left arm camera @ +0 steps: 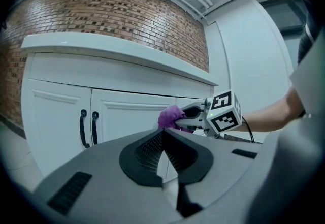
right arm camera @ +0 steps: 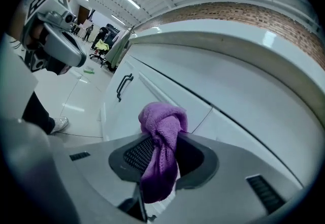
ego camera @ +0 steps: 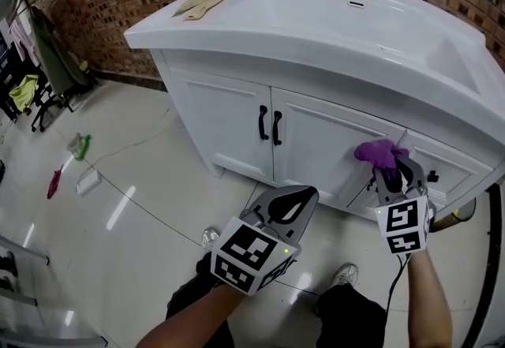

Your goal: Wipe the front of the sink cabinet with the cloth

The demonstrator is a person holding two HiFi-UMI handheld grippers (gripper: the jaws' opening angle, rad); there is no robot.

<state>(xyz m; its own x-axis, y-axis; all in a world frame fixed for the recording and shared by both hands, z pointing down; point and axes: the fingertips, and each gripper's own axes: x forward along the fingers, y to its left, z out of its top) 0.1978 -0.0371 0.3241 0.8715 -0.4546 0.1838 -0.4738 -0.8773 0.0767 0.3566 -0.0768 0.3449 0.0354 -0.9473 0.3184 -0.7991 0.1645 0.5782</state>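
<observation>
The right tool (ego camera: 392,174) is clenched on a bunched purple cloth (ego camera: 379,152), which pokes out past the jaw tips and trails down between them. The cloth lies straight ahead of that tool, against or just short of the right-hand door (ego camera: 327,145) of the white sink cabinet (ego camera: 229,121) (contact is hard to judge). The left tool (ego camera: 290,201), jaws together and empty, hovers lower, apart from the doors.
</observation>
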